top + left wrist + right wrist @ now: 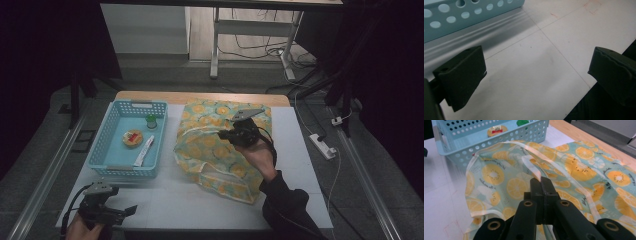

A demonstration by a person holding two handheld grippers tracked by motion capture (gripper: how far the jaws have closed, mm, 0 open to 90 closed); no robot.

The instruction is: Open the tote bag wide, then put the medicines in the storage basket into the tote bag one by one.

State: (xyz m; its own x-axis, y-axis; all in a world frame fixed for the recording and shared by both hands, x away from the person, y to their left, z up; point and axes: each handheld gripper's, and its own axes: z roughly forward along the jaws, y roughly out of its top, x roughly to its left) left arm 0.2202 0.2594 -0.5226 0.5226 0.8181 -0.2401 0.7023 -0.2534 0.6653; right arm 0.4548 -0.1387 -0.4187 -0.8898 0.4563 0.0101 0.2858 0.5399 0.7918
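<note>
A cloth bag (220,150) printed with orange slices on pale green lies crumpled on the white table (165,200). My right gripper (223,134) hovers over the bag's left part, its jaws shut on the bag's pale strap (534,152) and holding it up off the cloth. In the right gripper view the closed jaws (541,181) pinch that strap, with the bag (574,165) spread beyond. My left gripper (131,210) rests low at the table's near left corner. Its jaws (536,72) stand wide open over bare table.
A light blue perforated basket (100,150) stands left of the bag, holding a round yellow tin (133,138), a green-capped bottle (151,121) and a white tube (144,150). Its wall (474,15) is close ahead of my left gripper. A power strip (322,145) lies on the floor at the right.
</note>
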